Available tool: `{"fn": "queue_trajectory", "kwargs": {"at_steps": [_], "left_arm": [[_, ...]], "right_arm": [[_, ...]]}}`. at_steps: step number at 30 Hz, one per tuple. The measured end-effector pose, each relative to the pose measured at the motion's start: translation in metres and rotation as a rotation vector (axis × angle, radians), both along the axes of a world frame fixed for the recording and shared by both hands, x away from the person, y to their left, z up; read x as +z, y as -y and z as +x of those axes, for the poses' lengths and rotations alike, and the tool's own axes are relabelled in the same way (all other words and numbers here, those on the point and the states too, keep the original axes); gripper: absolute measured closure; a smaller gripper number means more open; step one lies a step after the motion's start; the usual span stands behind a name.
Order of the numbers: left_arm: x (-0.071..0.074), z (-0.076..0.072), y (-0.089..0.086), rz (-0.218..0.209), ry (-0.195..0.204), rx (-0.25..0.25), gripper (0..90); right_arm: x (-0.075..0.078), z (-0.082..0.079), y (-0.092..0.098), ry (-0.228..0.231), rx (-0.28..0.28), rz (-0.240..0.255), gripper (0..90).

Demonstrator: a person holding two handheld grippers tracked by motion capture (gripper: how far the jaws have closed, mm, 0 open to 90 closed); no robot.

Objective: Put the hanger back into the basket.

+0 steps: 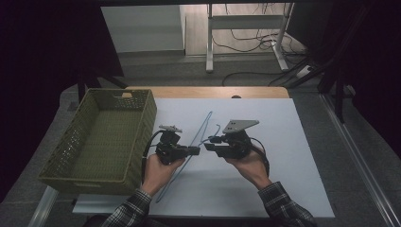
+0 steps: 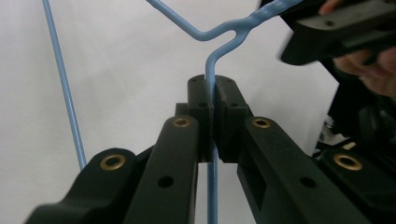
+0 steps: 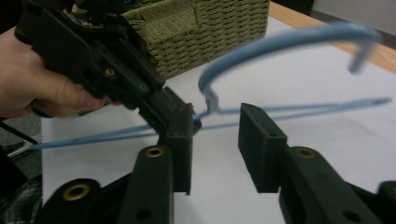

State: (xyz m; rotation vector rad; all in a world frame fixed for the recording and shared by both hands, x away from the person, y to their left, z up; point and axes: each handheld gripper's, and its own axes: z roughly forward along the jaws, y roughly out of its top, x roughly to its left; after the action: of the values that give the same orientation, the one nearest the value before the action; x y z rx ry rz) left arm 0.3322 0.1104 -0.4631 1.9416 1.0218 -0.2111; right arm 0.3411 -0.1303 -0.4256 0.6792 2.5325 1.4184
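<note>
A blue wire hanger (image 1: 201,127) lies slanted across the white table top (image 1: 283,156), its hook pointing away from the person. My left gripper (image 1: 196,151) is shut on the hanger's wire just below the twisted neck (image 2: 212,70), with the jaws (image 2: 213,100) pinched tight on it. My right gripper (image 1: 208,145) faces it from the right. In the right gripper view its jaws (image 3: 217,123) stand open on either side of the hanger's neck, under the curved hook (image 3: 280,42), without touching the wire. The left gripper (image 3: 180,116) sits right next to them.
A green woven basket (image 1: 142,137) stands at the table's left side, close to the left hand, and its wall shows behind the left gripper (image 3: 205,32). The wooden table edge (image 1: 208,92) runs along the far side. Cables and a desk frame lie on the floor beyond.
</note>
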Motion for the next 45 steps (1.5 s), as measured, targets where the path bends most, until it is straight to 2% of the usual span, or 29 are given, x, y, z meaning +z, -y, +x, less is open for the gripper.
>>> {"fn": "queue_trajectory", "kwargs": {"at_steps": [1,3,4,5,6,10,11,12,13,14,16,19,22,29,30,32,33,34,37,38,39,40,41,45], "left_arm": [[-0.002,-0.001,0.002,0.0,-0.01,-0.02,87.0],[-0.003,-0.001,0.004,0.003,-0.013,-0.021,86.9],[-0.003,-0.001,0.005,0.0,-0.019,-0.025,86.9],[-0.004,-0.001,0.007,0.013,-0.013,-0.036,86.6],[-0.004,-0.001,0.007,0.013,-0.013,-0.036,86.4],[0.004,-0.004,0.008,0.083,0.046,-0.062,82.4],[0.01,-0.007,0.007,0.136,0.076,-0.076,69.8],[0.01,-0.007,0.007,0.136,0.076,-0.076,63.3],[0.013,-0.008,0.006,0.16,0.087,-0.084,58.3],[0.015,-0.009,0.005,0.176,0.093,-0.088,58.3],[0.018,-0.011,0.004,0.207,0.104,-0.101,46.9],[0.021,-0.01,0.005,0.254,0.106,-0.135,45.4],[0.023,-0.008,0.011,0.302,0.09,-0.161,50.6],[0.028,-0.004,0.022,0.355,0.04,-0.191,82.6],[0.028,-0.004,0.022,0.355,0.04,-0.191,83.8],[0.03,-0.004,0.022,0.381,0.041,-0.172,85.6],[0.031,-0.004,0.021,0.384,0.049,-0.164,87.2],[0.033,-0.003,0.017,0.328,0.027,-0.153,87.3],[0.037,-0.003,0.012,0.292,0.027,-0.134,87.4],[0.038,-0.002,0.01,0.283,0.029,-0.128,87.5],[0.042,-0.001,0.005,0.252,0.02,-0.12,87.5],[0.042,-0.001,0.005,0.252,0.02,-0.12,87.5],[0.046,0.0,-0.001,0.239,0.018,-0.107,87.5],[0.052,0.0,-0.011,0.214,0.023,-0.087,87.5]], "right_arm": [[-0.003,0.0,-0.003,0.017,0.001,-0.001,72.8],[-0.005,0.0,-0.004,0.026,0.014,0.002,81.0],[-0.005,0.0,-0.004,0.026,0.014,0.002,81.0],[-0.006,-0.002,-0.005,0.058,0.02,-0.012,85.2],[-0.006,-0.002,-0.005,0.058,0.02,-0.012,85.2],[-0.001,-0.007,-0.009,0.082,0.006,-0.052,85.6],[0.003,-0.007,-0.011,0.068,-0.022,-0.083,85.5],[0.003,-0.007,-0.011,0.068,-0.022,-0.083,85.5],[0.007,-0.008,-0.013,0.064,-0.039,-0.105,85.6],[0.007,-0.008,-0.013,0.064,-0.039,-0.105,85.6],[0.011,-0.008,-0.015,0.038,-0.057,-0.124,85.6],[0.013,-0.008,-0.017,0.02,-0.066,-0.137,85.5],[0.015,-0.008,-0.022,-0.006,-0.06,-0.158,85.5],[0.018,-0.008,-0.027,-0.017,-0.054,-0.159,85.5],[0.018,-0.008,-0.027,-0.012,-0.054,-0.163,85.4],[0.018,-0.009,-0.027,-0.006,-0.053,-0.167,85.4],[0.019,-0.01,-0.027,0.004,-0.051,-0.17,85.0],[0.02,-0.01,-0.027,0.007,-0.054,-0.159,84.5],[0.022,-0.009,-0.024,0.006,-0.058,-0.127,83.1],[0.026,-0.01,-0.02,-0.002,-0.065,-0.085,72.7],[0.028,-0.01,-0.018,-0.002,-0.064,-0.075,69.8],[0.028,-0.01,-0.018,-0.002,-0.064,-0.075,69.8],[0.032,-0.013,-0.014,0.011,-0.07,-0.064,63.7],[0.034,-0.016,-0.005,-0.007,-0.075,-0.052,52.3]]}}
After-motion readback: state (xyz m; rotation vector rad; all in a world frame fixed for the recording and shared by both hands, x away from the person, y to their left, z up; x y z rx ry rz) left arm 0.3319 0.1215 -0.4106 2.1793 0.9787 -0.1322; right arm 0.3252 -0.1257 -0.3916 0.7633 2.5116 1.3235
